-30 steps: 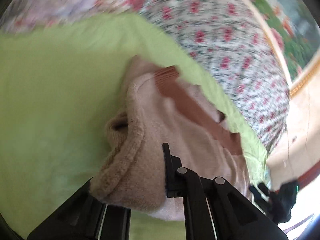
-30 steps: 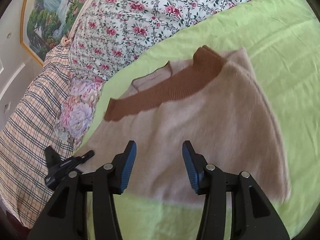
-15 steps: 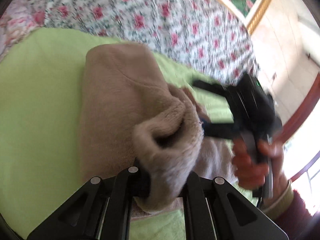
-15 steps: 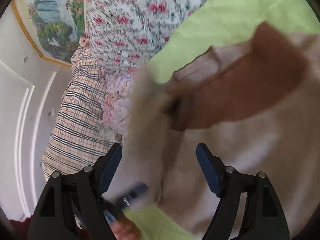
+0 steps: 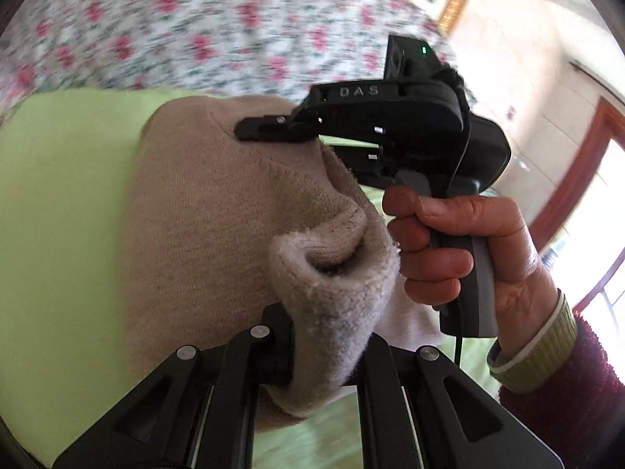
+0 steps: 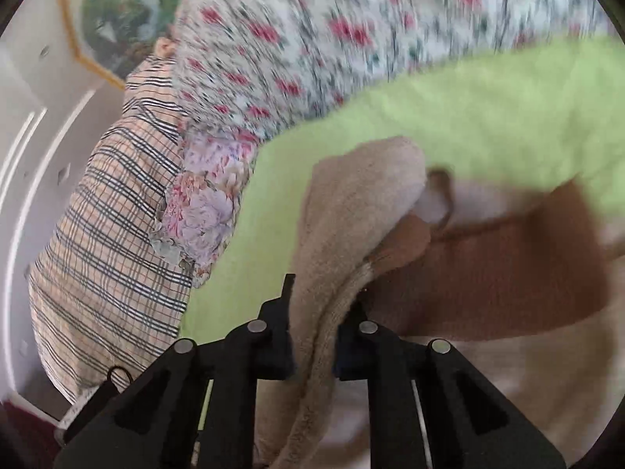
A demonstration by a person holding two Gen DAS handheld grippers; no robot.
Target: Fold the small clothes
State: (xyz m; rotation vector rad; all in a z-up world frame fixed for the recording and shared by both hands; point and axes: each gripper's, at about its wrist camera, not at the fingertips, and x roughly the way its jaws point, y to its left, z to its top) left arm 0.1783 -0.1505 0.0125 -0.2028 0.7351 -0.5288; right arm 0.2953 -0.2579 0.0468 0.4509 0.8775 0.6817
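My fingers (image 5: 218, 383) are matt black plastic with shiny metal rivets. The sweater (image 5: 203, 211) is fuzzy beige knit, its band (image 6: 508, 273) ribbed brown. The sheet (image 5: 58, 215) is smooth green cloth; the quilt (image 6: 312, 39) is printed floral cotton.

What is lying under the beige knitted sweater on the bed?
Under the beige knitted sweater lies a lime-green bed sheet, visible all around it. What the sheet looks like directly beneath the sweater cannot be seen, because the fabric covers it.
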